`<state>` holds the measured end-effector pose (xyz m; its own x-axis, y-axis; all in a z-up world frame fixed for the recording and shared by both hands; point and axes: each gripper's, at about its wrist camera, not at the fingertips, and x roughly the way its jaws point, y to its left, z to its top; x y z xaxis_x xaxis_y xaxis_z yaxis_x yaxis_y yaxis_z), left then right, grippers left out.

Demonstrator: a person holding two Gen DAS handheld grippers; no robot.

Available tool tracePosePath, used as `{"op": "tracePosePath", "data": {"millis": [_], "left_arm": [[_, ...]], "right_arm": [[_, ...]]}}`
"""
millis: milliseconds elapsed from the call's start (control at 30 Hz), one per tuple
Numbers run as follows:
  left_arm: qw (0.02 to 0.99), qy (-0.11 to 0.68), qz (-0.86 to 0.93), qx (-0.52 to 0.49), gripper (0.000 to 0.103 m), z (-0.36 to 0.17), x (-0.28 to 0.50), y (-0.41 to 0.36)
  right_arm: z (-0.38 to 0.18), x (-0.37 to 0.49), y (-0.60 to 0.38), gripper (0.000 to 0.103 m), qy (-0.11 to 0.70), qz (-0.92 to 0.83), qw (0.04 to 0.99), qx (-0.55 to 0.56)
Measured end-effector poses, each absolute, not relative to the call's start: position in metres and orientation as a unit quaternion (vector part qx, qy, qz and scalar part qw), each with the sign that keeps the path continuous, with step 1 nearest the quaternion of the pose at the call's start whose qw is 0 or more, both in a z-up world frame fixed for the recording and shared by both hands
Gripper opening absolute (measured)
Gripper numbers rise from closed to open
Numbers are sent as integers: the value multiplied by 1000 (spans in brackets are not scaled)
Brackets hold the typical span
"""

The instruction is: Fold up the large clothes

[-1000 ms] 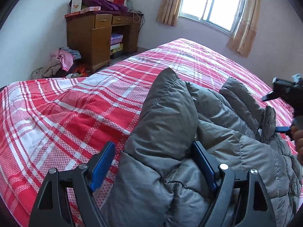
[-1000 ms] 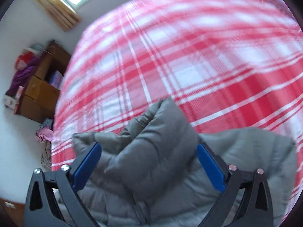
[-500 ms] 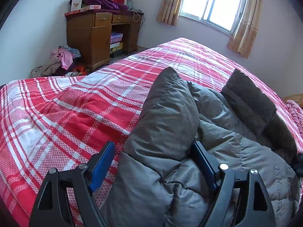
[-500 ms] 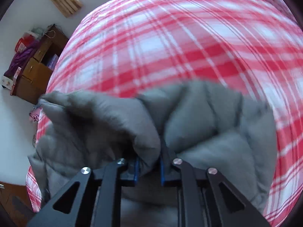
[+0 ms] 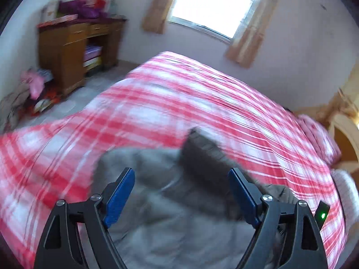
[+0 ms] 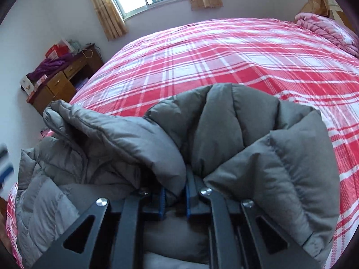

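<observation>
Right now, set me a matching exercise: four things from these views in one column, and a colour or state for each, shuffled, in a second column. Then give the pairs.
Column one:
1. left gripper
2. right gripper
3. bed cover
4. desk

Column two:
A. brown wood, clutter piled on top
B. open, nothing pinched between its pads
C. red and white plaid
D. shut on a fold of the grey jacket

Pairs: 1-B, 2-D, 3-C, 4-A
</observation>
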<state>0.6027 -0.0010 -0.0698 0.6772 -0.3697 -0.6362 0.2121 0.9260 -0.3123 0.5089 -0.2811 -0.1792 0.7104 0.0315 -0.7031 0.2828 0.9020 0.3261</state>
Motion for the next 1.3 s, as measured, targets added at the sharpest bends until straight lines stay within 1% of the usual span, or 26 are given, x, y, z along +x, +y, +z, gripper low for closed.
{"op": "tracePosePath", "data": {"millis": [167, 267, 300, 333, 367, 400, 567, 667, 733, 800, 900, 1033, 1067, 1133, 1167, 1200, 1233, 1300], "left_arm": [[893, 422, -139, -69, 85, -98, 656, -53], [874, 456, -122, -112, 84, -117, 670, -58], [877, 453, -114, -115, 77, -119, 669, -56], [882, 445, -110, -105, 46, -122, 663, -56], [881, 451, -117, -83, 14, -125, 659, -59], [876, 462, -122, -64, 10, -127, 658, -63], [879, 460, -117, -34, 9, -132, 622, -48], [887, 446, -103, -57, 9, -140, 602, -31], [887, 448, -91, -65, 9, -157, 598, -25], [894, 432, -91, -77, 9, -173, 596, -23], [907, 403, -86, -91, 9, -178, 586, -20], [898, 408, -101, -130, 10, -183, 591, -8], [898, 407, -102, -134, 10, -182, 590, -7], [898, 406, -102, -135, 10, -181, 589, -7], [898, 406, -102, -134, 10, -181, 590, -8], [899, 405, -101, -133, 10, -181, 590, -8], [899, 405, -100, -131, 10, -180, 590, -9], [902, 403, -97, -124, 10, -179, 588, -11]], "right_arm": [[-179, 510, -280, 13, 369, -72, 903, 206], [-179, 508, -280, 13, 367, -70, 904, 209], [-179, 507, -280, 13, 367, -69, 903, 211], [-179, 506, -280, 13, 367, -68, 903, 213], [-180, 506, -281, 13, 367, -66, 903, 216], [-180, 506, -282, 13, 366, -64, 902, 219], [-183, 505, -289, 13, 365, -52, 898, 242], [-184, 504, -291, 13, 364, -48, 896, 250], [-184, 505, -291, 13, 365, -47, 895, 252], [-184, 505, -292, 13, 365, -46, 895, 253], [-184, 505, -291, 13, 367, -47, 894, 251], [-183, 508, -297, 17, 375, -32, 885, 274], [-183, 509, -305, 19, 384, -14, 872, 301], [-178, 501, -323, 26, 388, 9, 851, 354], [-169, 488, -336, 40, 370, 6, 847, 381], [-159, 477, -345, 53, 352, -17, 853, 385], [-147, 464, -353, 57, 332, -60, 862, 378], [-115, 440, -361, 58, 278, -172, 878, 349]]}}
